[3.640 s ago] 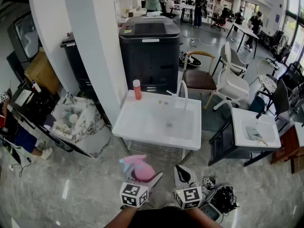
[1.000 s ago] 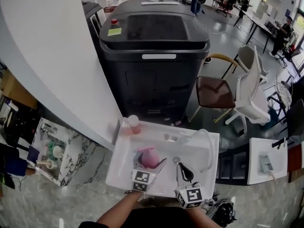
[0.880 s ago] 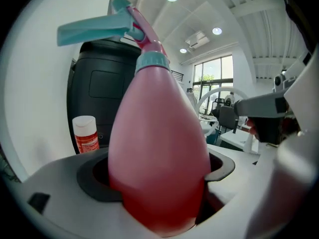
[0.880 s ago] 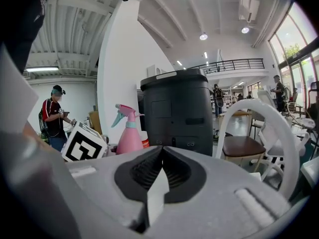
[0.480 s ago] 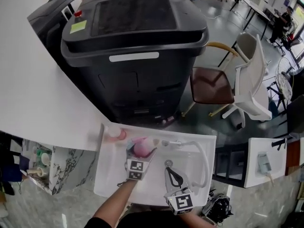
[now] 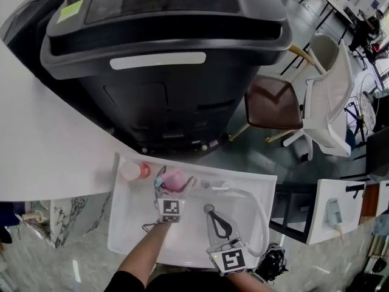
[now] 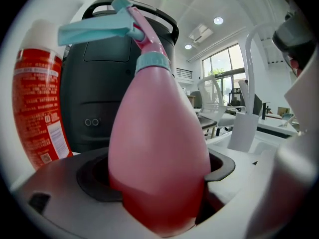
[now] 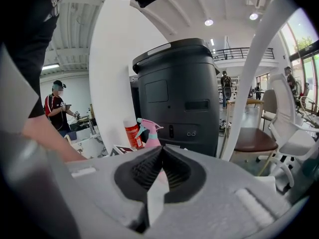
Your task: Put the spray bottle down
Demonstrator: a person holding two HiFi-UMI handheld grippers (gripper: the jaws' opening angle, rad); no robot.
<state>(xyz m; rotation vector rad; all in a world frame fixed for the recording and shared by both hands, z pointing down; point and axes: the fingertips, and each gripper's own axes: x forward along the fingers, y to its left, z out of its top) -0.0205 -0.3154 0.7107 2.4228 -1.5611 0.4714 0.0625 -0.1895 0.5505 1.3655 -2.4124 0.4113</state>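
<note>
Set-down step: left gripper (image 6: 174,185) pinches the pink spray bottle (image 7: 159,148) over the sink's (image 6: 129,239) back rim, right gripper (image 6: 209,210) pressed together and empty mid-sink; next, probably seat the base, then release.

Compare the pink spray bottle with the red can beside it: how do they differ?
The spray bottle is pink with a teal trigger head; the red can has a white cap and a printed label. The spray bottle is clamped in the jaws of the left gripper; the red can stands free. The spray bottle bulges; the red can is straight-sided. Both are at the back-left corner of the sink.
</note>
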